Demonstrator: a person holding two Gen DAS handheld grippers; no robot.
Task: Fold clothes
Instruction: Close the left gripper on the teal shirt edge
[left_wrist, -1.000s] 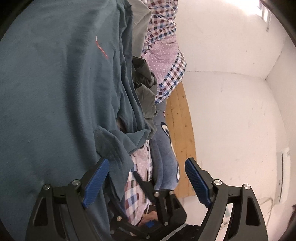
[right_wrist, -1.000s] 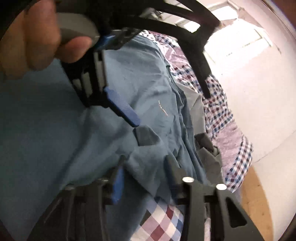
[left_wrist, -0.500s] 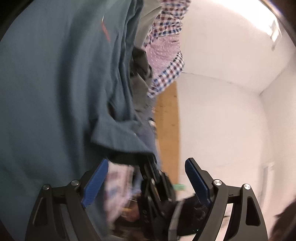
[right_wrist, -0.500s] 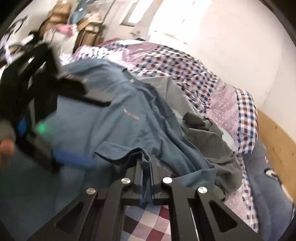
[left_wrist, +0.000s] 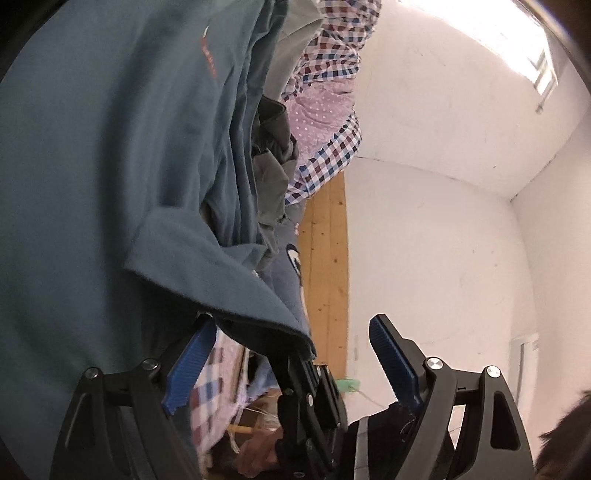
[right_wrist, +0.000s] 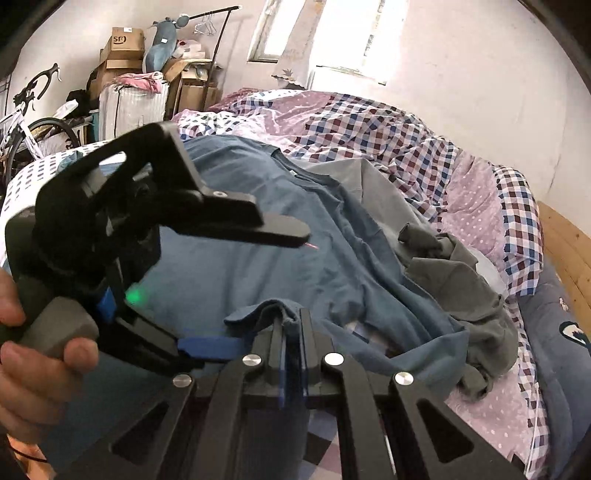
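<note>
The work surface is a bed (right_wrist: 388, 122) under a checked and dotted purple quilt, with a pale wooden bed frame (right_wrist: 565, 240) at 3 o'clock in the right wrist view and white walls (right_wrist: 461, 62) behind. A bright window (right_wrist: 325, 33) sits at 12 o'clock.

At 9 to 10 o'clock in that view a white bicycle (right_wrist: 26, 107) leans by the wall. Next to it, towards 11 o'clock, stand a pale suitcase (right_wrist: 133, 107) with pink cloth on top, stacked cardboard boxes (right_wrist: 122, 48), a grey plush toy (right_wrist: 162, 40) and a black clothes rail (right_wrist: 218, 33) with hangers.

The teal T-shirt (right_wrist: 258, 221) lies spread across the middle of the bed, collar towards 12 o'clock. A crumpled grey garment (right_wrist: 454, 284) lies against its edge at 3 o'clock, and a blue cushion (right_wrist: 557, 347) with a printed figure sits at 4 o'clock beside the frame.

The left gripper (right_wrist: 258, 288), held in a hand (right_wrist: 33, 354) at 8 o'clock, blocks much of the shirt's near side; its jaws are spread wide, with nothing between them. In the left wrist view the left gripper (left_wrist: 291, 354) shows the same gap, and the shirt's sleeve hem (left_wrist: 236, 291) hangs above it.

The right gripper (right_wrist: 291, 321) at 6 o'clock has its jaws pressed together, pinching a raised fold of the teal shirt's edge.
</note>
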